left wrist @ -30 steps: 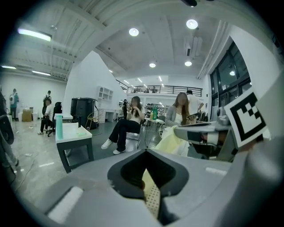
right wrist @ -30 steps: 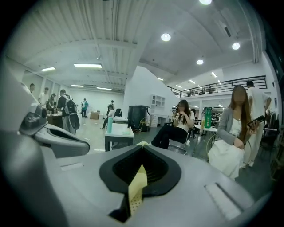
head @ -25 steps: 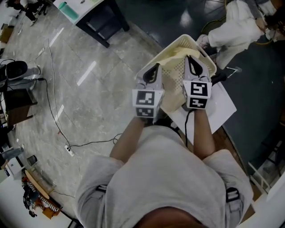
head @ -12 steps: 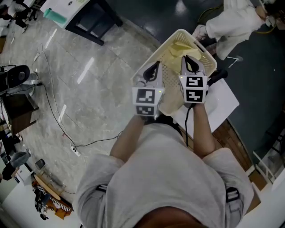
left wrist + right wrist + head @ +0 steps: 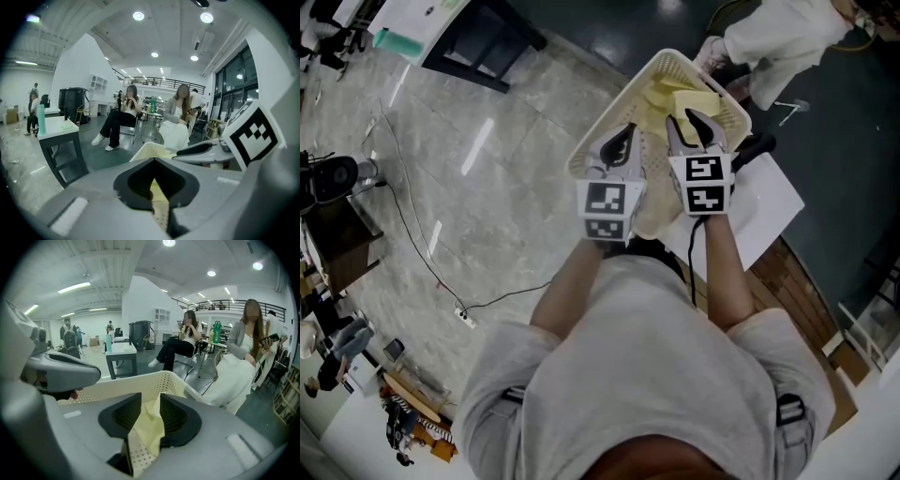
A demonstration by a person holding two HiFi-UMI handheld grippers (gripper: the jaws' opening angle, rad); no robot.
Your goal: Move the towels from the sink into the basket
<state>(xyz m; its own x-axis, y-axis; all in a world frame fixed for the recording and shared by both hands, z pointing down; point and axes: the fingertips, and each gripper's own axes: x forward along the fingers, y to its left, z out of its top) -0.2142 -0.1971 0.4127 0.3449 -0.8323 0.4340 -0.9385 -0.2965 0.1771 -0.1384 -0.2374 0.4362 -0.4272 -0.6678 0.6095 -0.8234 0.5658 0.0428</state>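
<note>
A cream perforated basket (image 5: pixel 649 67) stands in front of me with a pale yellow towel (image 5: pixel 661 94) lying in it. Both grippers hang over its near half. My left gripper (image 5: pixel 625 131) is shut, and a strip of the yellow towel (image 5: pixel 158 197) is pinched between its jaws. My right gripper (image 5: pixel 686 120) is opening: its jaws stand apart. A fold of the towel (image 5: pixel 149 432) still hangs loosely between them, above the basket wall (image 5: pixel 154 380). No sink is in view.
The basket rests on a white board (image 5: pixel 769 206) with wooden planks (image 5: pixel 797 281) beyond it on the right. A black-legged table (image 5: pixel 487 37) stands at the far left, and cables (image 5: pixel 422 253) trail over the stone floor. A seated person in white (image 5: pixel 778 37) is just behind the basket.
The right gripper's jaws have spread apart from shut. Both grippers have moved forward over the basket, and more of the yellow towel now lies inside it.
</note>
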